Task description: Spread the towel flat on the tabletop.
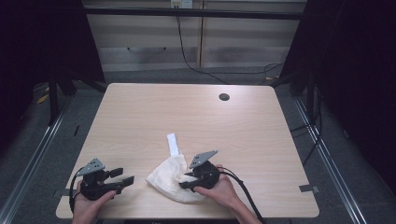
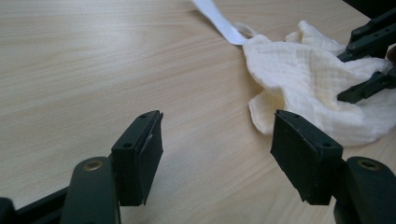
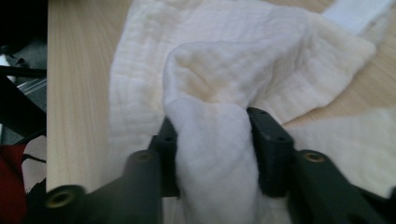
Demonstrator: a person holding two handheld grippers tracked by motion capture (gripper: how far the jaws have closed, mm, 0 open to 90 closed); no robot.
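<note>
The left gripper (image 1: 122,178) sat low near the front edge in the person's left hand (image 1: 88,204), jaws spread wide and holding nothing. The right gripper (image 1: 187,181), held by the right hand (image 1: 223,192), had its jaws closed on a fold.

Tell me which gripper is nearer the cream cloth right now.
Right. The right gripper has its fingers pinched on a fold of the cream cloth. The left gripper sits open, apart from the cloth's left edge, touching nothing.
</note>
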